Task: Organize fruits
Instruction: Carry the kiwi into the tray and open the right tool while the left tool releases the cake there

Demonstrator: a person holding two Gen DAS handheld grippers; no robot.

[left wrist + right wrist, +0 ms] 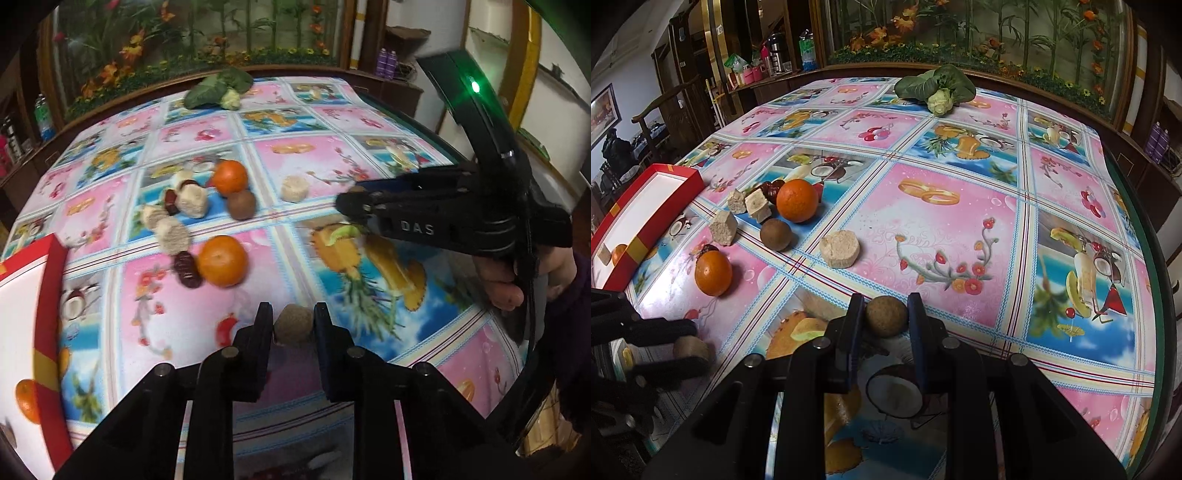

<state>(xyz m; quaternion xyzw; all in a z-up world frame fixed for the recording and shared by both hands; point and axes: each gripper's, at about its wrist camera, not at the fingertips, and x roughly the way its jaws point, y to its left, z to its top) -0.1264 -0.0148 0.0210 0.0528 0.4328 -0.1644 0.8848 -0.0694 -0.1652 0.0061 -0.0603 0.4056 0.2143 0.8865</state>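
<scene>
Two oranges (796,200) (713,273) — loose beside brown round fruit (775,234).

"DAS" on right gripper (354,208) body

Box (646,206) left of fruit pile (768,218) — cabbage (936,90) far behind.

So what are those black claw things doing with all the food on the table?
A person is sorting fruit with two hand-held grippers. The left gripper is clamped on a small brown round fruit, and the right gripper grips another brown ball. The red box at the table's edge already holds an orange and a beige piece. Two oranges, a brown fruit, beige chunks and dark red dates wait on the tablecloth.
</scene>
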